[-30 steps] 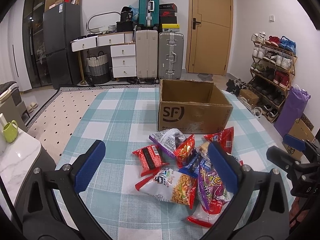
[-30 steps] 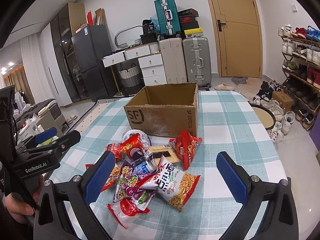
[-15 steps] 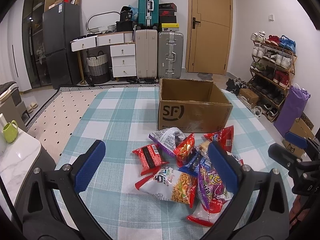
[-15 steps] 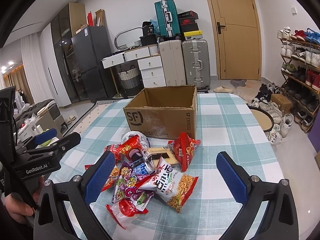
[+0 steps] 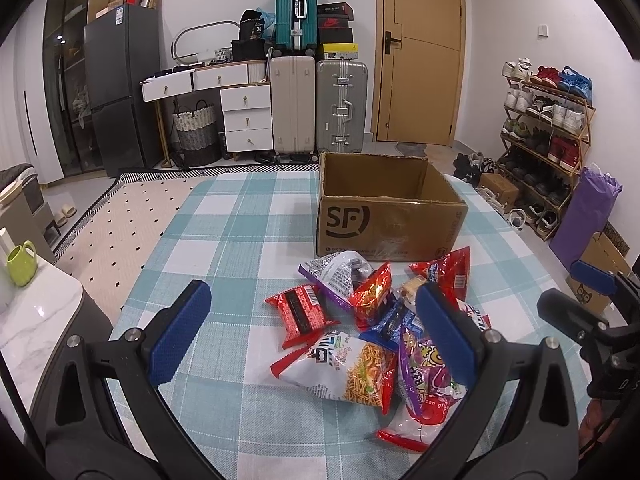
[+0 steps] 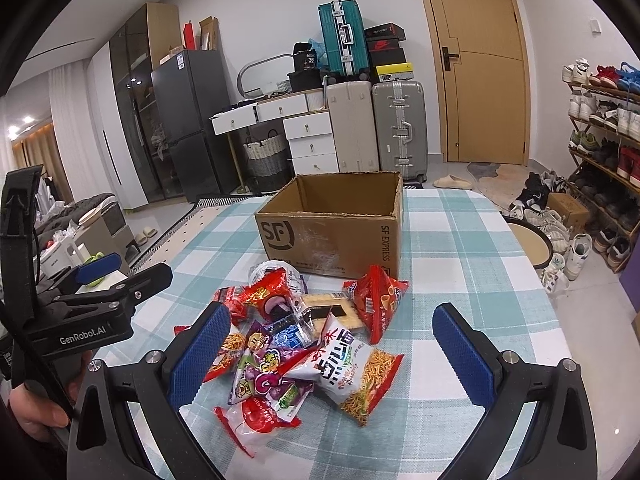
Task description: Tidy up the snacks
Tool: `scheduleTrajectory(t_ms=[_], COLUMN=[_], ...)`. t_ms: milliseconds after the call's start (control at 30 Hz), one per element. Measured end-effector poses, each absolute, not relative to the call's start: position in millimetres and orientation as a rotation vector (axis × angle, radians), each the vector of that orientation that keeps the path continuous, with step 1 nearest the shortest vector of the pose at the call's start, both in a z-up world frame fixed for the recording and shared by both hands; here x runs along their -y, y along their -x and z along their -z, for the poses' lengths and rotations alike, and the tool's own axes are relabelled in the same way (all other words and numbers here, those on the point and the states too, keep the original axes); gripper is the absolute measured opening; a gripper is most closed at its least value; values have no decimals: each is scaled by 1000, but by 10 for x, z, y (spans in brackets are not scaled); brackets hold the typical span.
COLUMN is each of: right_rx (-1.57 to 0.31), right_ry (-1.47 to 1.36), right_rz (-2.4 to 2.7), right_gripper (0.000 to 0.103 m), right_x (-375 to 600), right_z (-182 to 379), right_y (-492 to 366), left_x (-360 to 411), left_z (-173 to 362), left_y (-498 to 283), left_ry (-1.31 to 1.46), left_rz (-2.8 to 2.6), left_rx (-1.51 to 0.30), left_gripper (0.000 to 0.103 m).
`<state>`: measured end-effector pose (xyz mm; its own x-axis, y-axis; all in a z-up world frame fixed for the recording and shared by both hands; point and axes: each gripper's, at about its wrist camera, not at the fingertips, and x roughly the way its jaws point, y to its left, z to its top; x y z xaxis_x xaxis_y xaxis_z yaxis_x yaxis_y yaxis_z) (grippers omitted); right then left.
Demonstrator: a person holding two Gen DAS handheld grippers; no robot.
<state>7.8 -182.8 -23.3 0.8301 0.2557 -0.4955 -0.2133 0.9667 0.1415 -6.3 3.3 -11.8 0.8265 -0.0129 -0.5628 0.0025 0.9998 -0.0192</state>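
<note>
We see a checked tablecloth (image 5: 240, 216), a dark fridge (image 5: 120, 88), white drawers (image 5: 246, 116) beside a woven basket (image 5: 194, 120), beige suitcase (image 5: 292, 100) and silver suitcase (image 5: 341, 100) side by side, a teal suitcase (image 5: 295, 8) stacked on top, wooden door (image 5: 420, 52), shoe rack (image 5: 548, 120), green mug (image 5: 20, 262).

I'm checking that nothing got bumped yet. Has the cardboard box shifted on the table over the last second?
No. In the left wrist view the cardboard box sits on the same squares of the checked tablecloth.
</note>
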Motion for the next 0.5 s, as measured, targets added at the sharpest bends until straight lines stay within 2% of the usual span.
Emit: scheduleTrajectory(t_ms=[500], right_rx=[-558], right_ry=[-101], right_rz=[-290], right_gripper=[103], right_x=[1929], right_z=[383], right_y=[-174], left_x=[-58], left_z=[232], left_y=[-52], left_ry=[16], left_rz=[6], left_rx=[-617], left_gripper=[102])
